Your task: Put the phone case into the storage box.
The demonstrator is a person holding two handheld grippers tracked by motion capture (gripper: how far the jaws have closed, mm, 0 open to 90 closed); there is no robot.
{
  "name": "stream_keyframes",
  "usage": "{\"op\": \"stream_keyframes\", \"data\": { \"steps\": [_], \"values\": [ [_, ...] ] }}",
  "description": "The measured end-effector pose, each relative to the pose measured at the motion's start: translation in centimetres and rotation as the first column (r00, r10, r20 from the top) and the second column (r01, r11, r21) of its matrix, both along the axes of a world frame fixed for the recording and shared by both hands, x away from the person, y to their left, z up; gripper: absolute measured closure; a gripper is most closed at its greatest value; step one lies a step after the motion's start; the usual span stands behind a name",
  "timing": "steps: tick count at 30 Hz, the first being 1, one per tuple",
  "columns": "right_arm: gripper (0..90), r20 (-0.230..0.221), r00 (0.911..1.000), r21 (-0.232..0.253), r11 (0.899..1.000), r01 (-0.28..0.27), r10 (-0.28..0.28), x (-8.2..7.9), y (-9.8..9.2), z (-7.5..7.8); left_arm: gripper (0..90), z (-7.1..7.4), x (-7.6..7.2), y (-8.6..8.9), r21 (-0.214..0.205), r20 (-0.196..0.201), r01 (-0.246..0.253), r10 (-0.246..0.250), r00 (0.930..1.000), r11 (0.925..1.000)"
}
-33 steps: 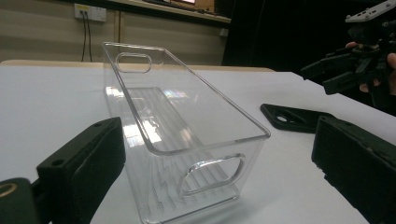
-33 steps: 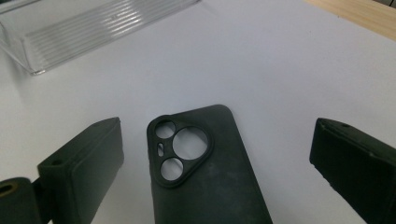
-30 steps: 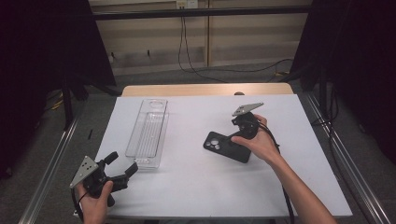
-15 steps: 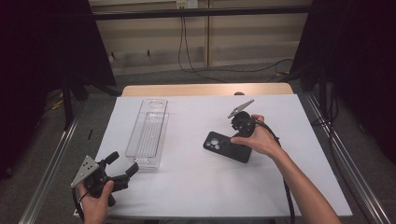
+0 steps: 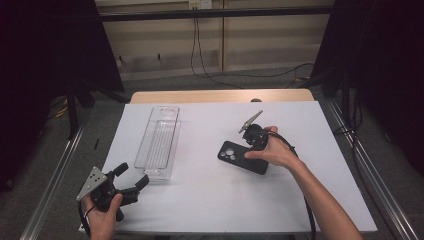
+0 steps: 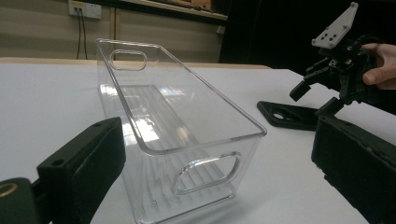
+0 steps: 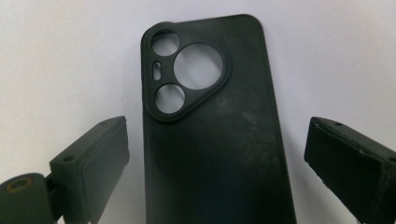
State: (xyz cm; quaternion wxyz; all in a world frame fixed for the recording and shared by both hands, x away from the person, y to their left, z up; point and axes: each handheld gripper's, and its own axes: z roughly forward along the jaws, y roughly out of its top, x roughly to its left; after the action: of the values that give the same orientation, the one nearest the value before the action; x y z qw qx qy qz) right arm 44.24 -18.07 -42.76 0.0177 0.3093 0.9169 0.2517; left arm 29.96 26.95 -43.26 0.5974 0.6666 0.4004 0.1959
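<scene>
Between right jaws: black phone case (image 7: 210, 135) lying flat on white table (image 5: 210, 200), pads not touching yet
Right gripper (image 7: 219, 163): jaws have just been closing in around case, gap narrowing, meaning grasp is starting
Left gripper (image 6: 210, 177): spread, holding nothing, idling
Ahead of left jaws: clear bin (image 6: 177, 135) sitting empty

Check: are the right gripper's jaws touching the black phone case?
Apart. The right gripper view shows white table on both sides between the phone case and the right gripper; its jaws have just been closing, case between them.
</scene>
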Motion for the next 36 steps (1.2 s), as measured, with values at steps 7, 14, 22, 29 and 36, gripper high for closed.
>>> {"op": "stream_keyframes", "data": {
  "steps": [7,14,22,29,36],
  "values": [
    [5.4,-0.016,0.9996,-0.036,0.999,-0.023,0.022,0.0,0.4,-0.6,3.0,0.0,0.0,0.0,-0.001,-0.003,0.004,-0.004,1.0000,1.0000],
    [6.2,-0.021,0.9994,-0.084,0.996,-0.028,0.027,0.0,0.8,-1.2,3.0,0.0,0.0,0.1,-0.003,-0.005,0.001,-0.001,1.0000,1.0000],
    [5.3,0.004,0.9977,-0.131,0.989,-0.066,0.067,-0.2,1.2,-1.5,3.0,0.0,0.0,0.1,-0.002,-0.003,0.004,-0.004,1.0000,1.0000],
    [5.5,0.005,0.9980,-0.134,0.989,-0.062,0.064,-0.2,1.2,-1.6,3.0,0.0,0.0,0.1,-0.003,-0.006,0.004,-0.004,1.0000,1.0000],
    [5.9,0.011,0.9982,-0.126,0.990,-0.058,0.060,-0.3,1.1,-1.6,3.0,0.0,0.0,0.1,-0.002,-0.005,0.003,-0.003,1.0000,1.0000]
  ]
}}
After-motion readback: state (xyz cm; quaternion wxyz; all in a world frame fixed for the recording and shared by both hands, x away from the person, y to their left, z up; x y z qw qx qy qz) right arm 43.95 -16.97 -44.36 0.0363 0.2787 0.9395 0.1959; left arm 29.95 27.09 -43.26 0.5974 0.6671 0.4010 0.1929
